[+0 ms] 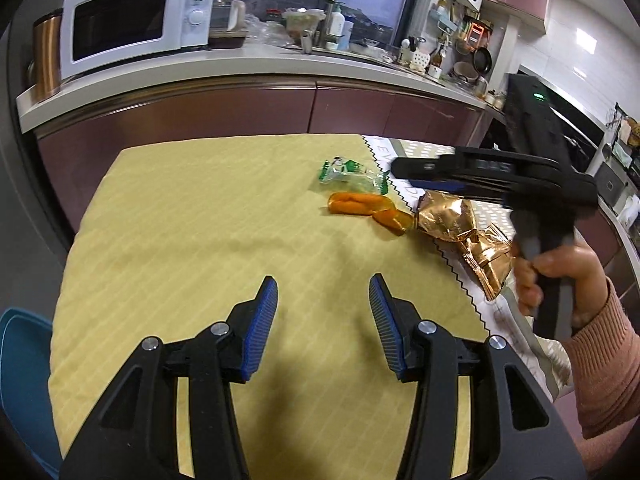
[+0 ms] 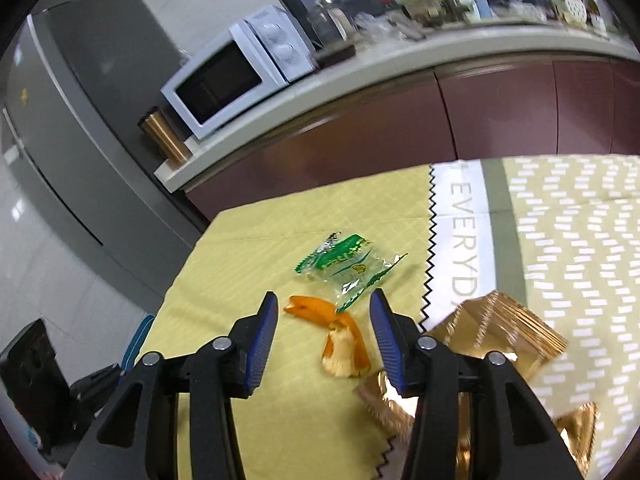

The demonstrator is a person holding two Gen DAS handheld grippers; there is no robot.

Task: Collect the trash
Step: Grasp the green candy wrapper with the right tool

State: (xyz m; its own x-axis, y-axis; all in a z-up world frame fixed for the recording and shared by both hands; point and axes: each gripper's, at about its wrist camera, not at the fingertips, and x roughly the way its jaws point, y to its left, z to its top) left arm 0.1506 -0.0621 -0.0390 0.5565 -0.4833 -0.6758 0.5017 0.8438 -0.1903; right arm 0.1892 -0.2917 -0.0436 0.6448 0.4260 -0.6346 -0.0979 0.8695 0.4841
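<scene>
3 bits of trash lie uncollected on the yellow cloth (image 1: pixel 200 240). Nearest, the left gripper (image 1: pixel 323 296) hangs with jaws apart, empty. Past it the right gripper (image 2: pixel 323 314), jaws apart too (nothing pinched), is over the orange peel (image 2: pixel 340 336); gold wrapper (image 1: pixel 460 228) at the cloth's zigzag edge, green wrapper (image 2: pixel 348 266) farthest. All left, I'd say.

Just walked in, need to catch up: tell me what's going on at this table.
A person is clearing trash with a hand-held gripper in each hand. Both are open and empty. The right hand-held gripper hovers over the orange peel, beside the green wrapper and gold wrapper. The left hand-held gripper hangs over bare yellow cloth.
</scene>
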